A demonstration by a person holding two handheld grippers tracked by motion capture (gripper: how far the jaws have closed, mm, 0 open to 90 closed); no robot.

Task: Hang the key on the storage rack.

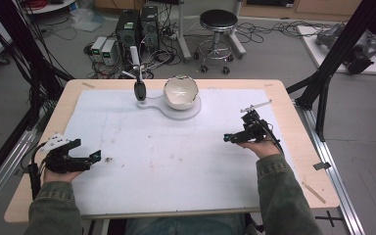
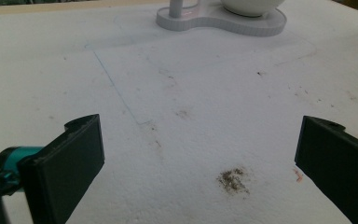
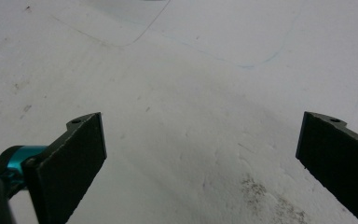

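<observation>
High view: the left gripper [image 1: 96, 155], black with a grey three-cornered plate on top, rests low at the near left of the table, its jaws pointing right across the white foam mat [image 1: 176, 156]. Its own view shows the two black jaws spread wide with nothing between them, only mat with a small dark crumbly smudge [image 2: 233, 179] just ahead. The right gripper [image 1: 226, 138] sits at the right side of the mat, held in the person's hand, pointing left; its own view likewise shows the jaws wide apart and empty over bare, lightly soiled mat. Well apart from both, at the far middle of the mat, a white bowl with a chipped-looking rim [image 1: 180, 92] stands on a white flat base [image 1: 188, 113], and a black upright piece on a white post [image 1: 140, 90] rises from the same base just left of the bowl. Beneath the mat lies the pale wooden table [image 1: 301, 147].
</observation>
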